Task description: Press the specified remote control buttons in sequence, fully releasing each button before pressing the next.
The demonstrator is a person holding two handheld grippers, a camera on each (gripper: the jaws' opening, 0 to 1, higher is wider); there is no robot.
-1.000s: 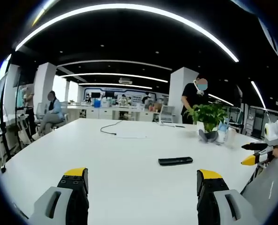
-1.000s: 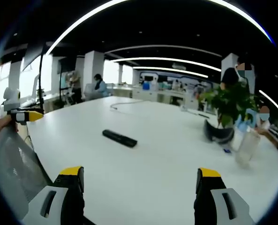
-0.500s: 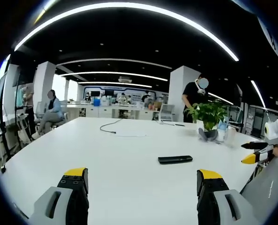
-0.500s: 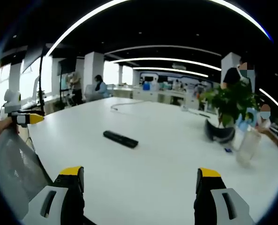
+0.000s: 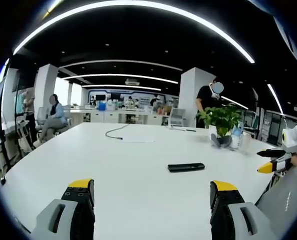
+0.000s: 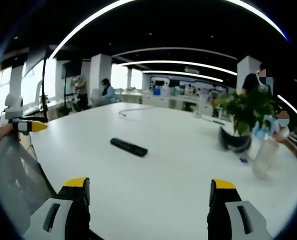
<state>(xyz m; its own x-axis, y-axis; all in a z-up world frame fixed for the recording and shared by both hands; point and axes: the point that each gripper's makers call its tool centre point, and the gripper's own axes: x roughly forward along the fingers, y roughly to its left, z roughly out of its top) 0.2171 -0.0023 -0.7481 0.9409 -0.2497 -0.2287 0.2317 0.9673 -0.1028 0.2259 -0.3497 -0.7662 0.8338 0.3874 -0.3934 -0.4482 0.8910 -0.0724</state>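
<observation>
A slim black remote control lies flat on the big white table; in the right gripper view the remote control sits left of centre. My left gripper is open, well short of the remote, nothing between its jaws. My right gripper is open too, held back from the remote with empty jaws. The right gripper's yellow tips enter the left gripper view at the far right edge. The left gripper's yellow tip enters the right gripper view at the far left.
A potted green plant and a clear bottle stand at the table's far side. A black cable lies further back. A grey mesh chair back is close by. People sit and stand beyond the table.
The left gripper view has tilted slightly, so the remote and plant sit a little lower in it. The right gripper view is nearly unchanged. Both grippers stay open.
</observation>
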